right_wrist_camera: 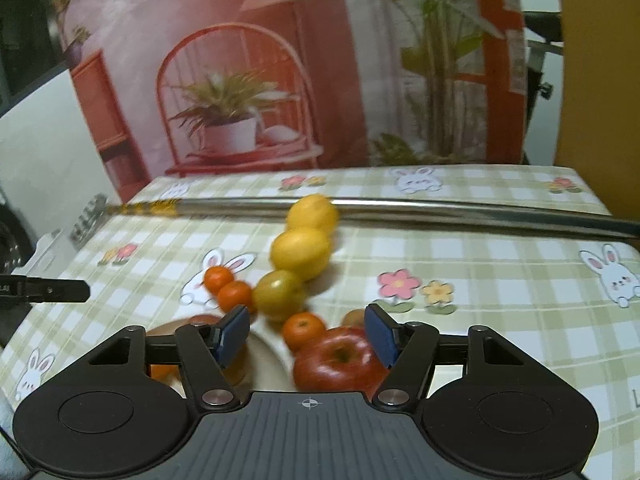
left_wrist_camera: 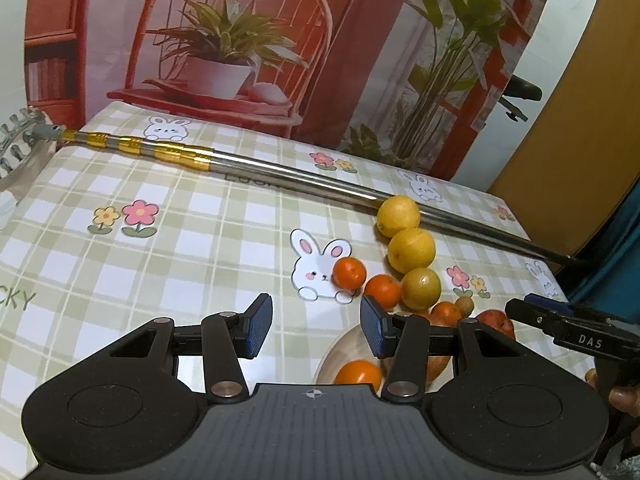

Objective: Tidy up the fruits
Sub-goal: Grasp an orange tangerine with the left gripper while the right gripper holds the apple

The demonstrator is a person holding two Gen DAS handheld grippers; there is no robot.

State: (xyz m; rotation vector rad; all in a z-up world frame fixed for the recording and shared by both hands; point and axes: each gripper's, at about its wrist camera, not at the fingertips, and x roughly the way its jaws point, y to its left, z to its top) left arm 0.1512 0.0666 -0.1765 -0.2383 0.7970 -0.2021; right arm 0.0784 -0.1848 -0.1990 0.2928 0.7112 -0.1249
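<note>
Roughly midway | bowl holds an orange | lemons, apple loose on table | left gripper, right gripper jaws wide, empty

Left black two-finger gripper with blue ribbed pads: jaws spread wide, nothing between the pads, body level and low. Right black two-finger gripper with blue ribbed pads: jaws likewise spread wide, gripping nothing. In the left wrist view the right gripper's black fingers enter from the right edge, with part of the person's hand showing beneath.
</note>
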